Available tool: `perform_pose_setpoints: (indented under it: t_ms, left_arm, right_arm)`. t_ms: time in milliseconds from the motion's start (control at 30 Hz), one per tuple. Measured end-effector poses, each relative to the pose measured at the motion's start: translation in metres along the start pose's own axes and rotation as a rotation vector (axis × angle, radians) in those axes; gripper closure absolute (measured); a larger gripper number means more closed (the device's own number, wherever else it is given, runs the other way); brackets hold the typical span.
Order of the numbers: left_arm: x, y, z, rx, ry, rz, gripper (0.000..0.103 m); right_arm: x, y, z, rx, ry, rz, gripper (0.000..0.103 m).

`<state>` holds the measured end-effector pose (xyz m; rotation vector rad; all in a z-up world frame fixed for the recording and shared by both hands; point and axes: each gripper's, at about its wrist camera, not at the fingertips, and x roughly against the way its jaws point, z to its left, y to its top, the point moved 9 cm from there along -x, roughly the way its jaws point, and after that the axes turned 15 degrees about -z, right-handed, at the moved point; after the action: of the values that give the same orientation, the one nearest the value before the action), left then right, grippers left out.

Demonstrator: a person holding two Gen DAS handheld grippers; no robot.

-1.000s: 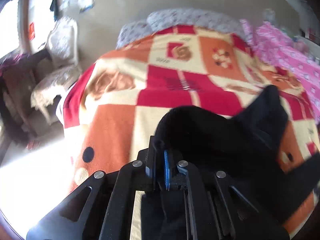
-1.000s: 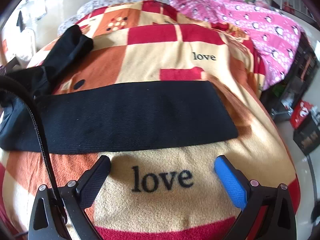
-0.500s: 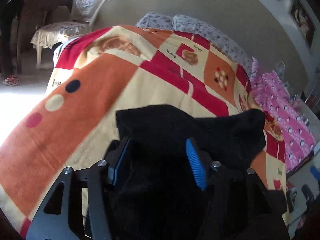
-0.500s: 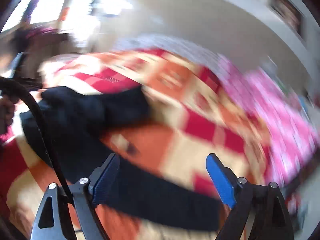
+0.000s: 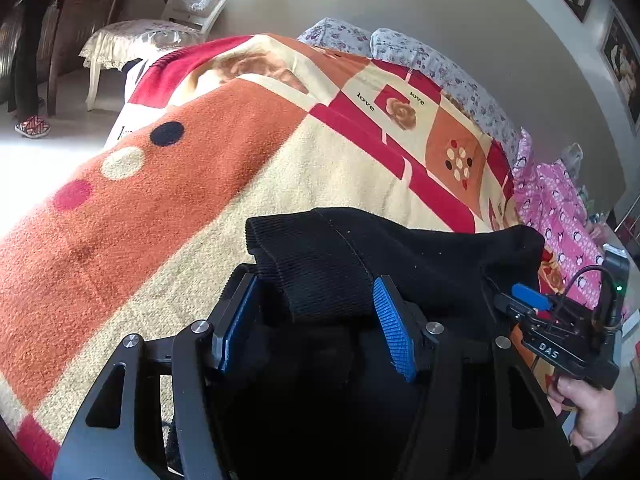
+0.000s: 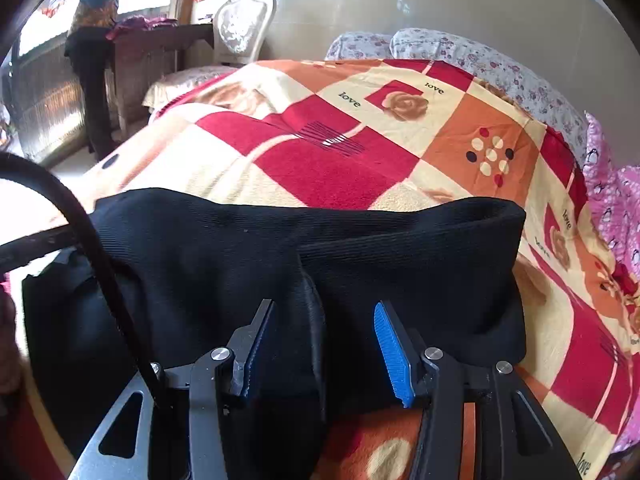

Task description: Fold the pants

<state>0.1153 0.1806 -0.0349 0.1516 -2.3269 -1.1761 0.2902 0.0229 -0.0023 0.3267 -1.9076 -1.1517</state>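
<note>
Black ribbed-knit pants (image 6: pixel 224 264) lie folded across the near part of a bed, on a fleece blanket (image 5: pixel 168 224) patterned in orange, red and cream squares with roses and the word "love". Seen from the left wrist, the left gripper (image 5: pixel 316 320) points down at the cloth with its blue-padded fingers (image 5: pixel 394 336) apart; a thick folded edge of the pants (image 5: pixel 320 268) sits between them, and neither pad visibly presses on it. At the right edge of that view, a person's hand (image 5: pixel 588 412) holds the black handle of the other tool.

From the right wrist, the right gripper (image 6: pixel 322 348) hovers low over the same garment, its fingers (image 6: pixel 392 354) closing with a raised fold of black fabric standing between them; the pads do not yet press on it. A black cable (image 6: pixel 100 264) curves across the left of this view.

Beyond the blanket are floral pillows (image 6: pixel 460 52) at the head of the bed, a pink printed quilt (image 5: pixel 560 216) to the right, and a white carved chair (image 6: pixel 242 24) by a dark wooden desk (image 6: pixel 156 52).
</note>
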Motion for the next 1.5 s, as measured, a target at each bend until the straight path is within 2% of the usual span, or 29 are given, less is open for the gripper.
perform_pose_setpoints:
  t_ms: [33,67,100,233,333,433,567,667,733,833,1000,1100,1167,1200,1233,1300,1367,1400,1500]
  left_arm:
    - [0.000,0.001,0.002,0.006,0.002,-0.002,0.045]
    - [0.000,0.001,0.003,0.012,0.006,-0.003,0.045]
    - [0.000,0.001,0.004,0.016,0.006,-0.003,0.045]
    - [0.000,0.001,0.005,0.022,0.012,-0.004,0.045]
    - [0.001,0.001,0.005,0.029,0.007,-0.007,0.045]
    - [0.003,0.002,0.006,0.040,0.001,-0.012,0.045]
    - [0.002,0.002,0.004,0.029,0.005,-0.012,0.045]
    - [0.002,0.001,0.003,0.018,0.007,-0.008,0.045]
    - [0.001,0.000,0.001,0.010,0.009,-0.004,0.045]
    - [0.000,-0.001,0.001,0.002,0.016,-0.001,0.045]
    - [-0.001,-0.003,0.002,-0.009,0.032,0.004,0.045]
    - [-0.001,-0.004,0.002,-0.012,0.034,0.008,0.045]
    - [-0.002,-0.004,0.003,-0.011,0.037,0.011,0.045]
    - [-0.002,-0.004,0.003,-0.009,0.037,0.012,0.045]
    - [-0.002,-0.004,0.003,-0.007,0.033,0.011,0.045]
    - [-0.003,-0.004,0.003,-0.006,0.035,0.013,0.045]
    - [-0.003,-0.004,0.003,-0.008,0.031,0.016,0.045]
    - [-0.004,-0.005,0.003,-0.010,0.033,0.019,0.045]
    - [-0.004,-0.005,0.003,-0.009,0.035,0.019,0.045]
  right_arm:
    - [-0.009,-0.005,-0.005,0.002,-0.035,0.032,0.072]
    - [-0.012,-0.008,-0.010,-0.005,-0.046,0.053,0.096]
    - [-0.013,-0.012,-0.014,-0.026,-0.038,0.067,0.101]
    - [0.014,-0.003,-0.060,-0.120,-0.090,-0.012,0.102]
    - [0.059,0.005,-0.129,-0.245,-0.172,-0.082,0.102]
    - [0.101,-0.003,-0.205,-0.394,-0.227,-0.094,0.102]
    - [0.152,-0.035,-0.276,-0.660,-0.195,-0.112,0.102]
    - [0.181,-0.062,-0.307,-0.898,-0.134,-0.166,0.102]
    - [0.193,-0.077,-0.321,-1.006,-0.117,-0.196,0.102]
    - [0.186,-0.097,-0.334,-1.031,-0.160,-0.157,0.102]
    - [0.153,-0.121,-0.351,-0.900,-0.284,-0.052,0.102]
    - [0.149,-0.124,-0.358,-0.913,-0.276,-0.099,0.102]
    - [0.145,-0.131,-0.359,-0.891,-0.306,-0.048,0.101]
    - [0.146,-0.132,-0.356,-0.878,-0.298,-0.041,0.101]
    - [0.150,-0.130,-0.348,-0.877,-0.250,-0.058,0.100]
    - [0.153,-0.128,-0.332,-0.888,-0.156,-0.063,0.092]
    - [0.155,-0.134,-0.313,-0.891,-0.082,-0.035,0.069]
    - [0.155,-0.140,-0.306,-0.877,-0.068,-0.010,0.052]
    - [0.152,-0.151,-0.299,-0.786,-0.095,0.033,0.051]
